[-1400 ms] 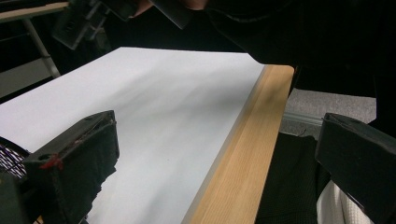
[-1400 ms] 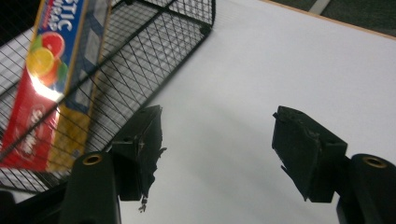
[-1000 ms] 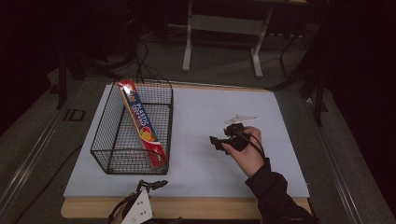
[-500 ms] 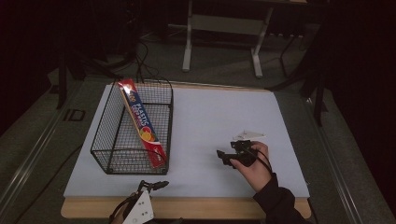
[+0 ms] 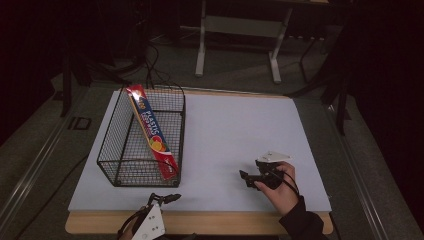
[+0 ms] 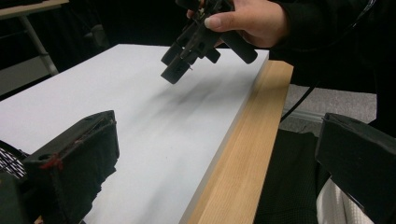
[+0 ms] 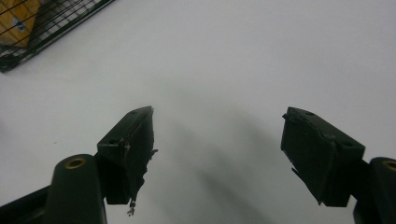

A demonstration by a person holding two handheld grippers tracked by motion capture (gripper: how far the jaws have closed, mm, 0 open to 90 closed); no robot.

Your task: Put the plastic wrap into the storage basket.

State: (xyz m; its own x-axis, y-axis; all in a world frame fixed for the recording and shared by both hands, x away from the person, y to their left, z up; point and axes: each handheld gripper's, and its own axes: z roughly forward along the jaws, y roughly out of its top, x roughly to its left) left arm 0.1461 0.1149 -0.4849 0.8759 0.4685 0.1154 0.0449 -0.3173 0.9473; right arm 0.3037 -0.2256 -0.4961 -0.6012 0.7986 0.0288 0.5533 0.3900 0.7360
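A dark room surrounds a white table [image 5: 240, 130] with a pale wooden front edge. At its left stands a black wire basket [image 5: 122, 160], a long red plastic-wrap box [image 5: 152, 132] leaning diagonally inside. The right gripper [image 5: 246, 177] hangs over bare tabletop, jaws just opening, half apart, nothing between them. The left gripper [image 5: 170, 197] waits wide open and empty at the front edge.

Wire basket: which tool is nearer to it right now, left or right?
Left. The left tool sits at the table's near edge, just in front of the wire basket. The right tool hovers over bare white tabletop, well off to the basket's right.
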